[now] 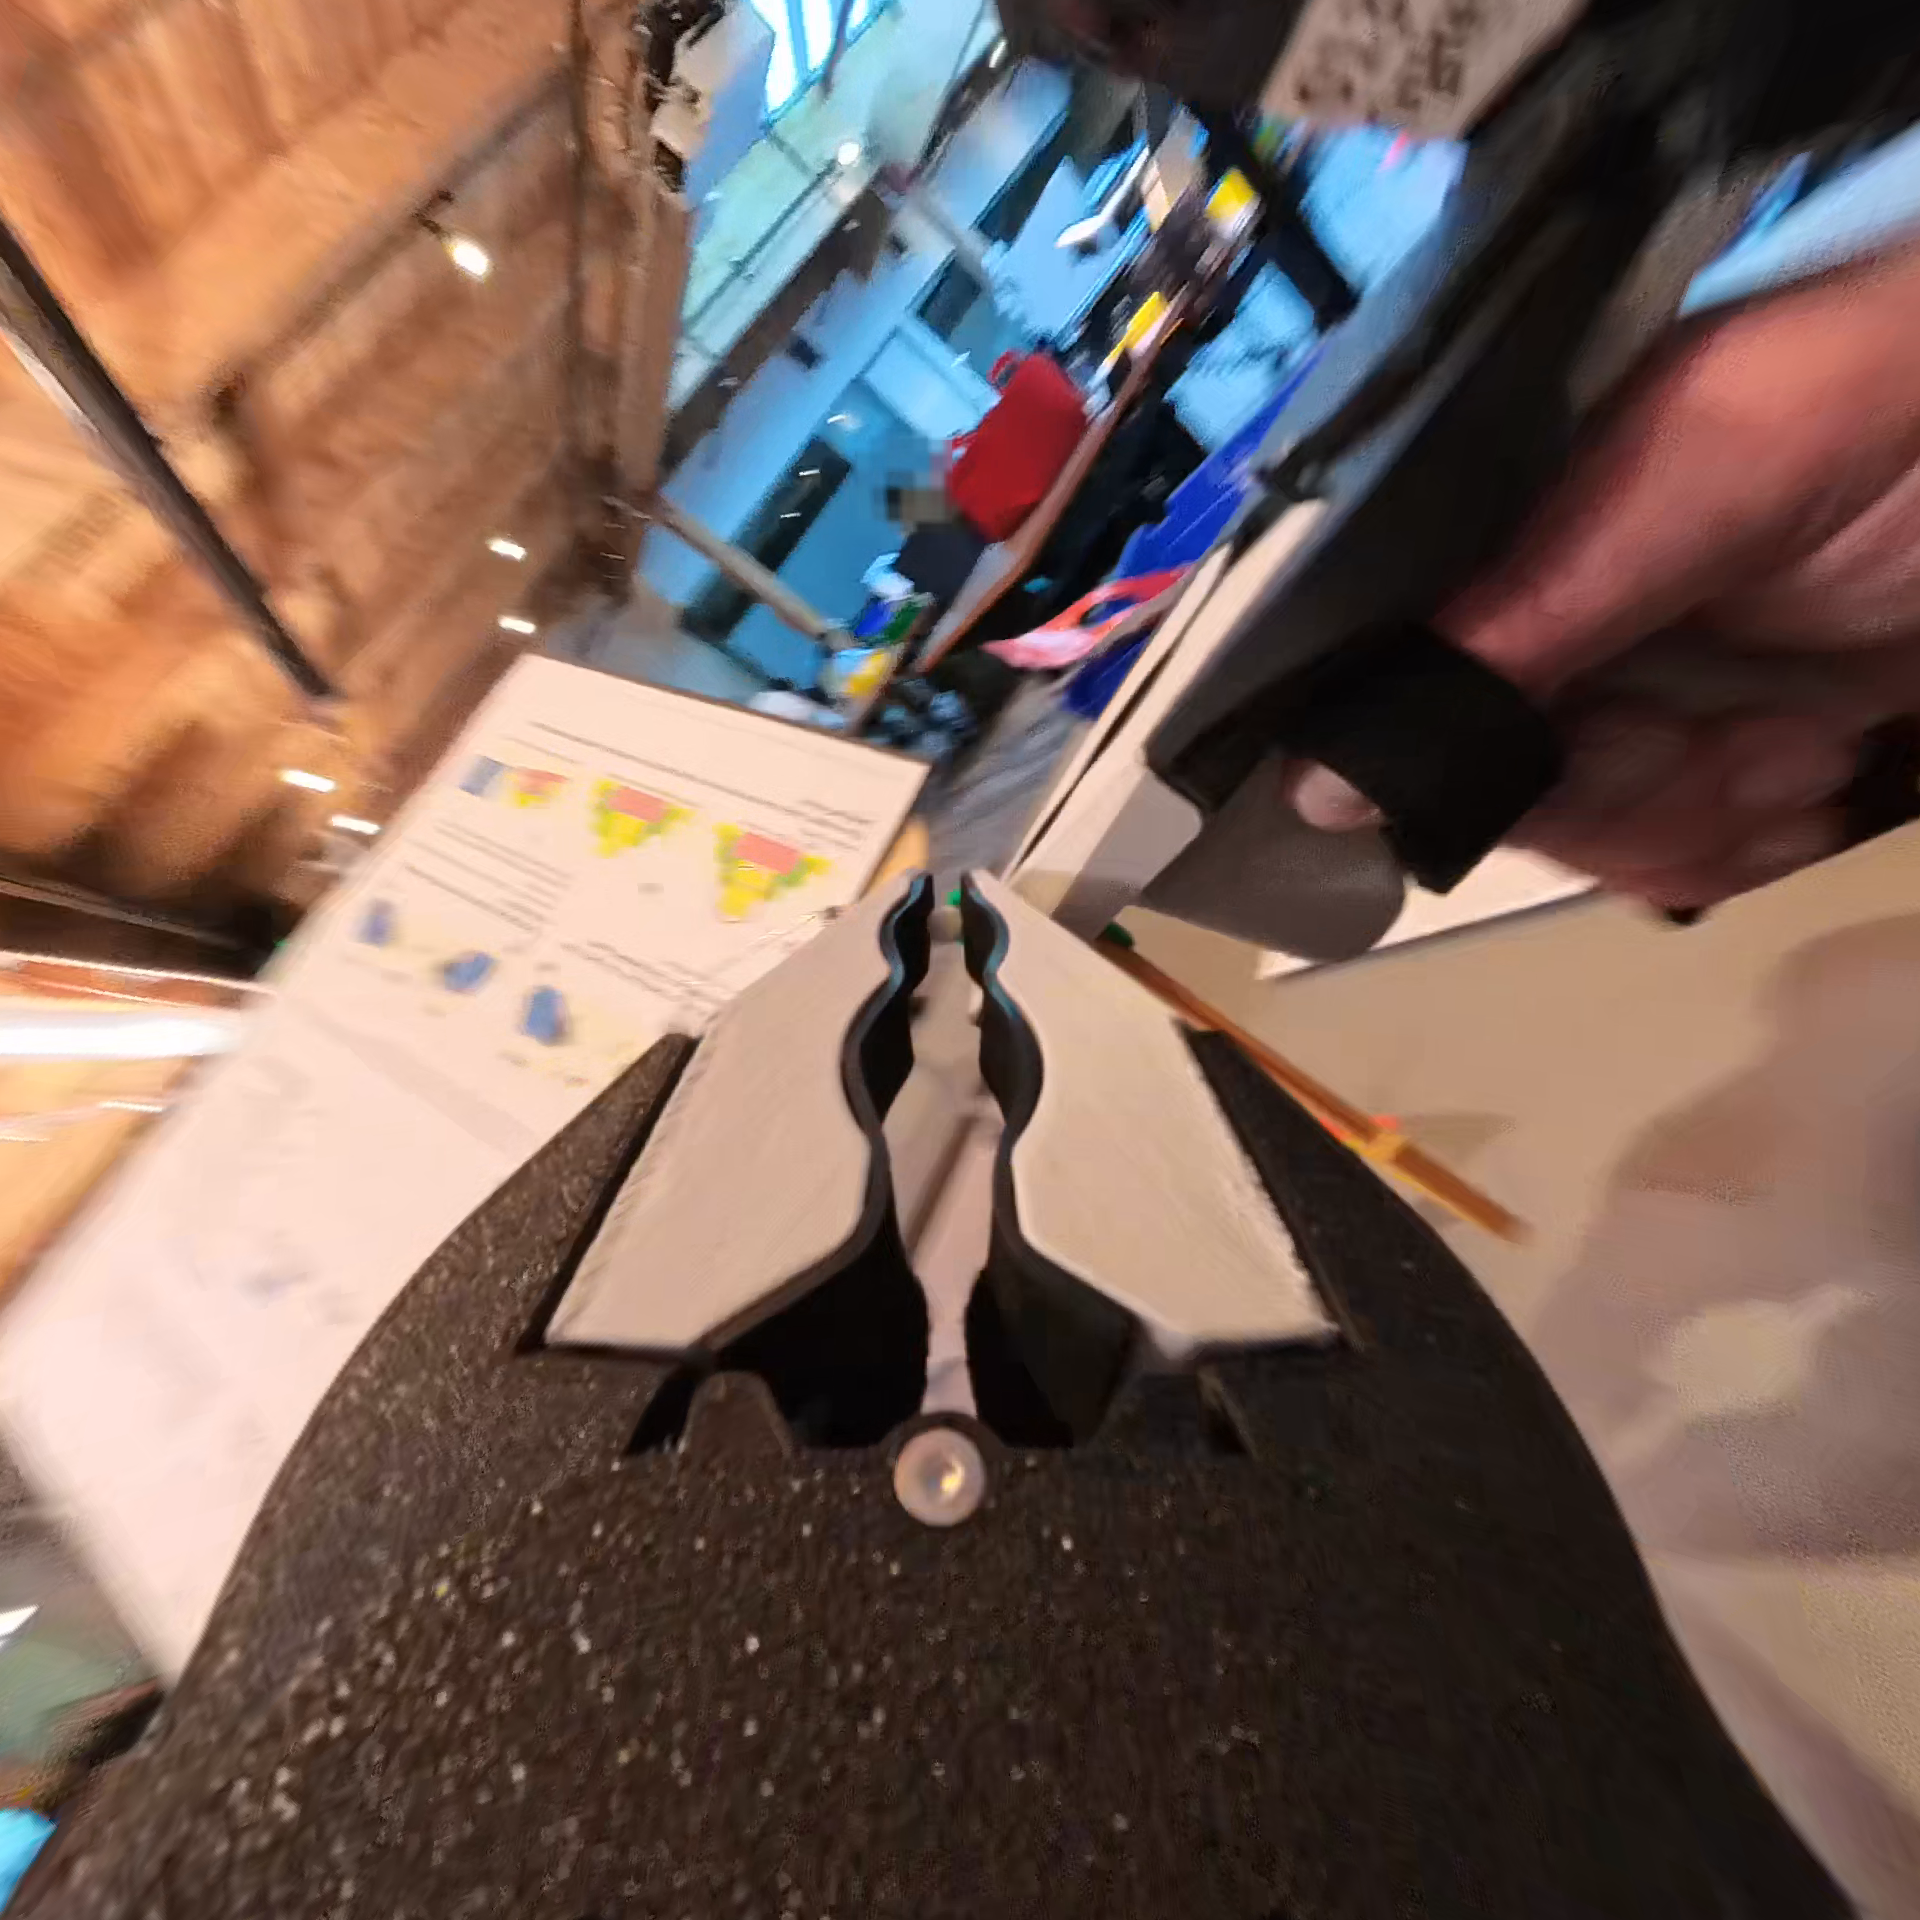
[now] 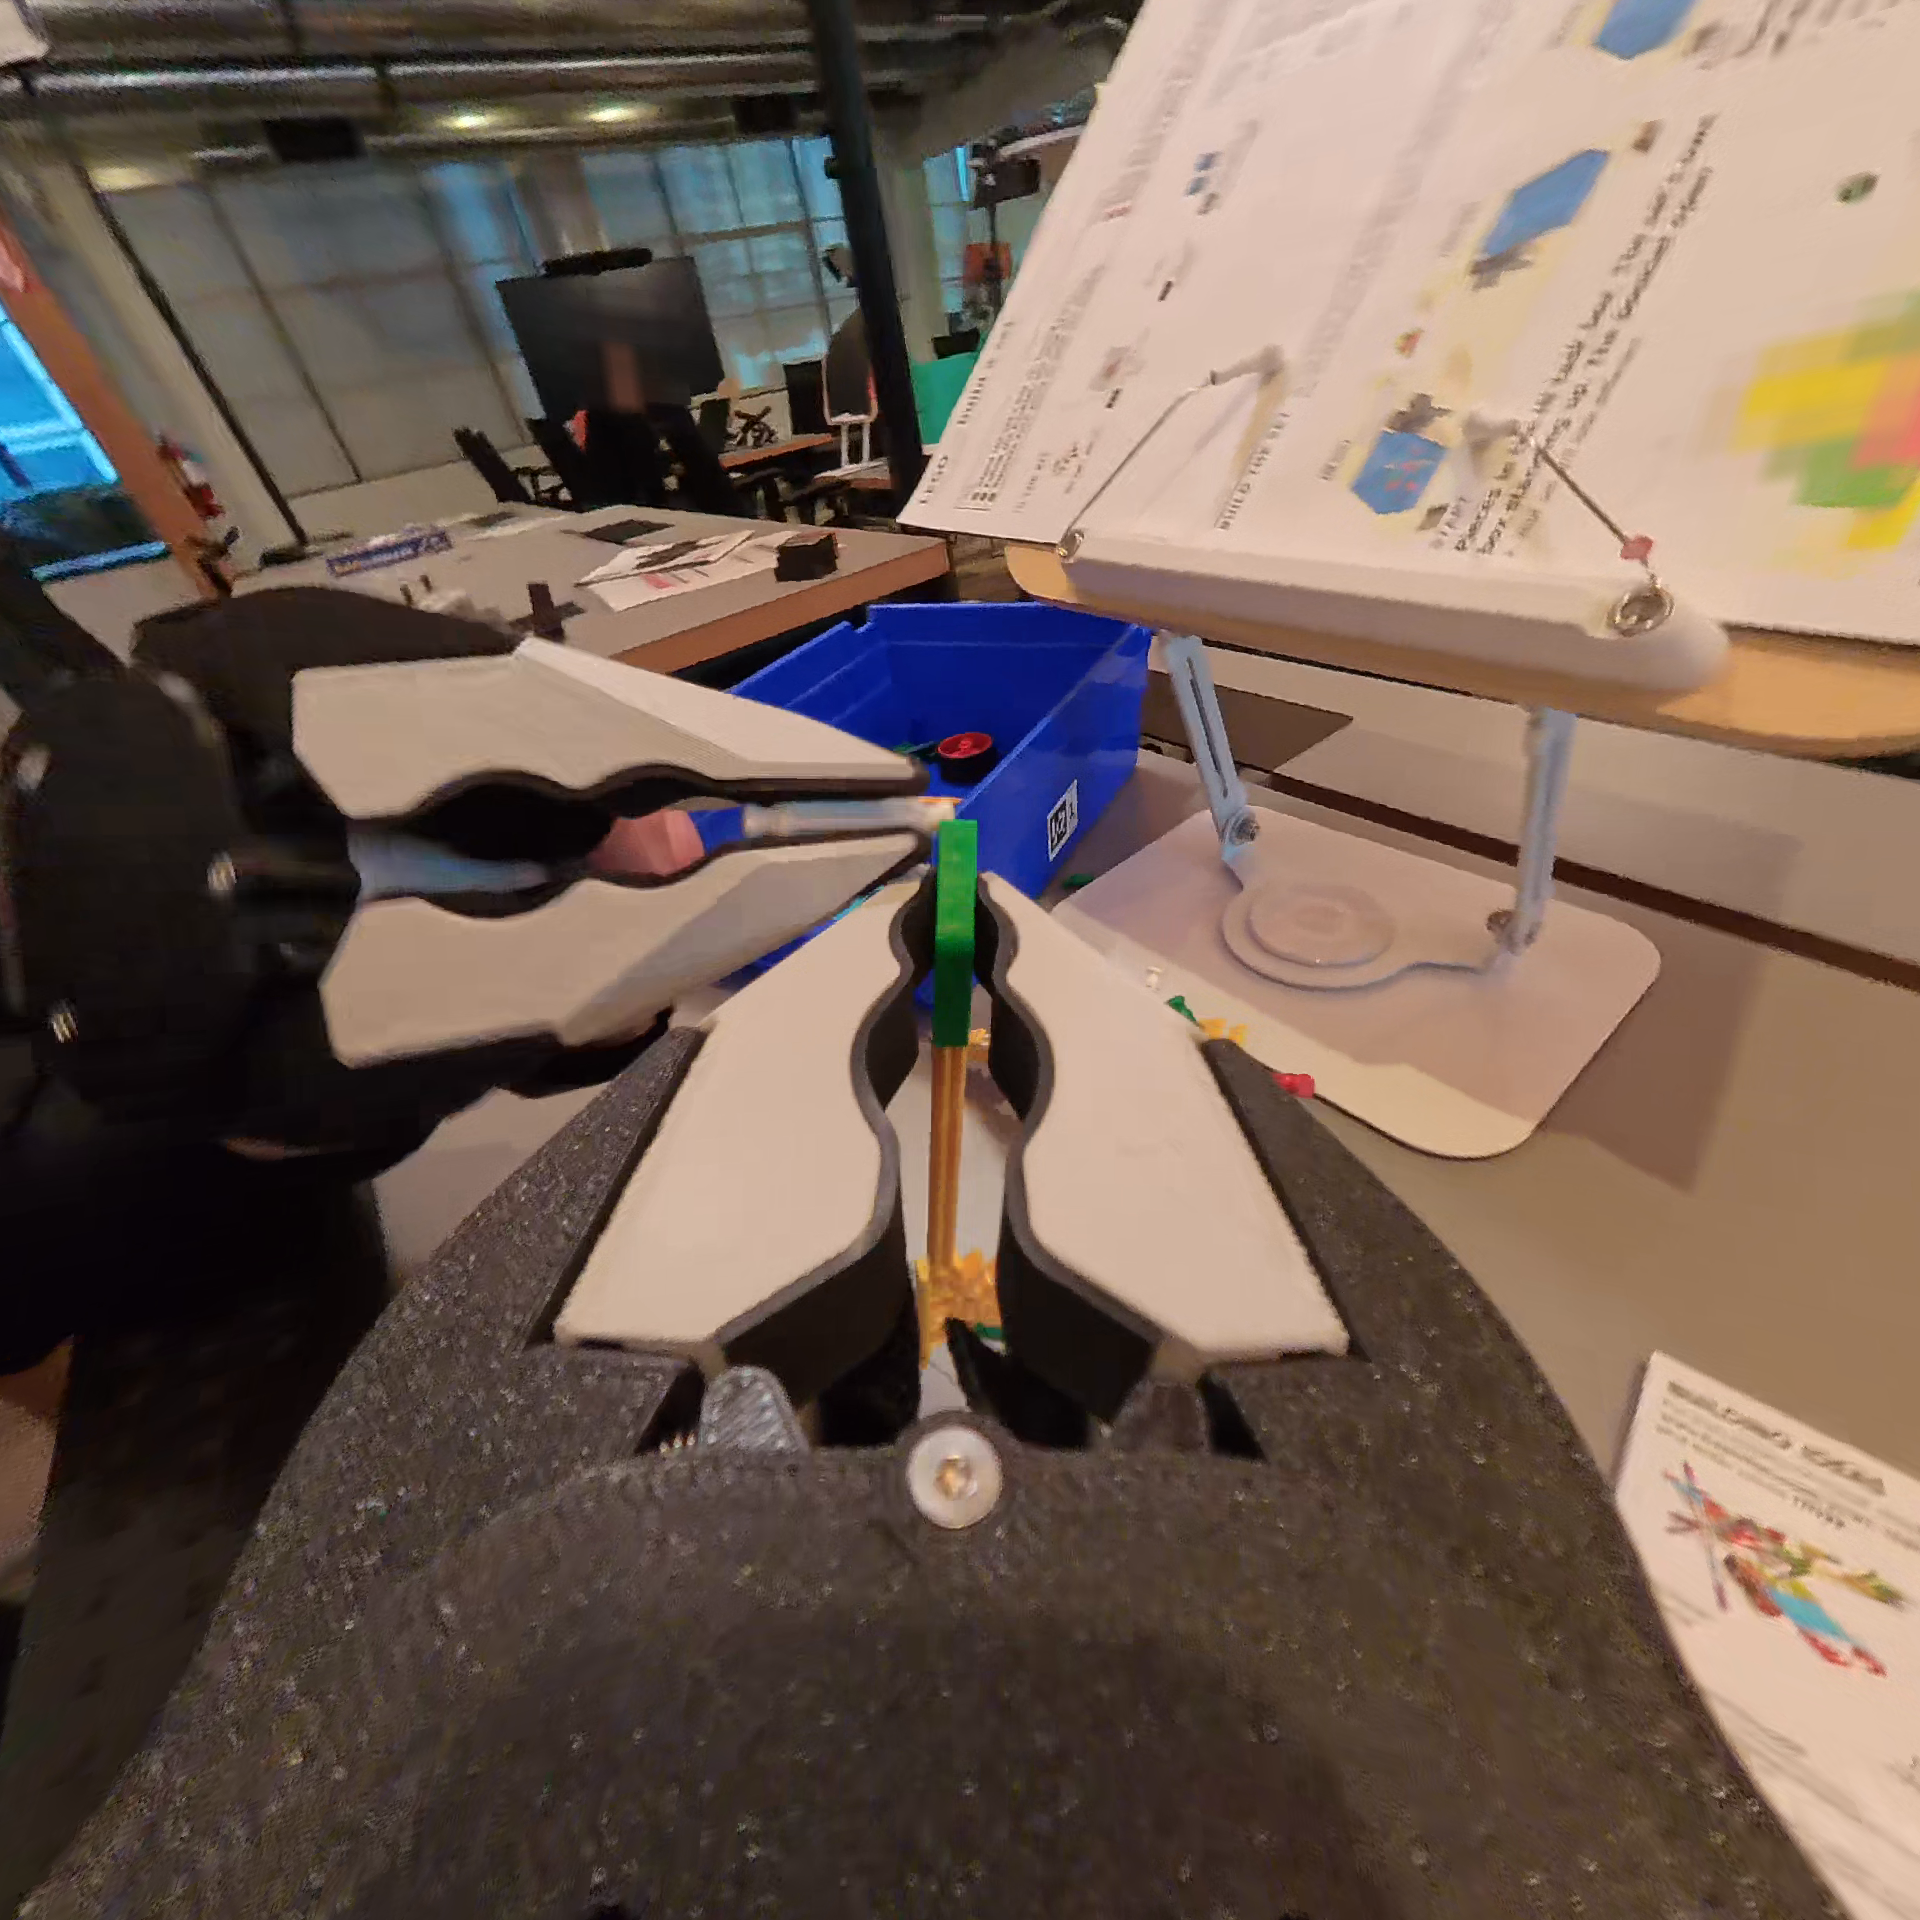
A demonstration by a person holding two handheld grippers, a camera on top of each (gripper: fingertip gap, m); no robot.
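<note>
My left gripper is shut on a grey rod that lies lengthwise between its fingers. In the right wrist view the left gripper comes in from the left, and the grey rod sticks out of its tip against a green connector. My right gripper is shut on that green connector. A yellow rod runs back from it to a yellow connector between the fingers. In the left wrist view the right gripper, held by a hand, meets my left fingertips, and the yellow rod trails from it.
A blue bin with small parts stands just behind the grippers. A white document stand holding a printed instruction sheet is at the right. A leaflet lies at the near right. Small loose pieces lie by the stand's base. The tips of both grippers are at nearly the same place.
</note>
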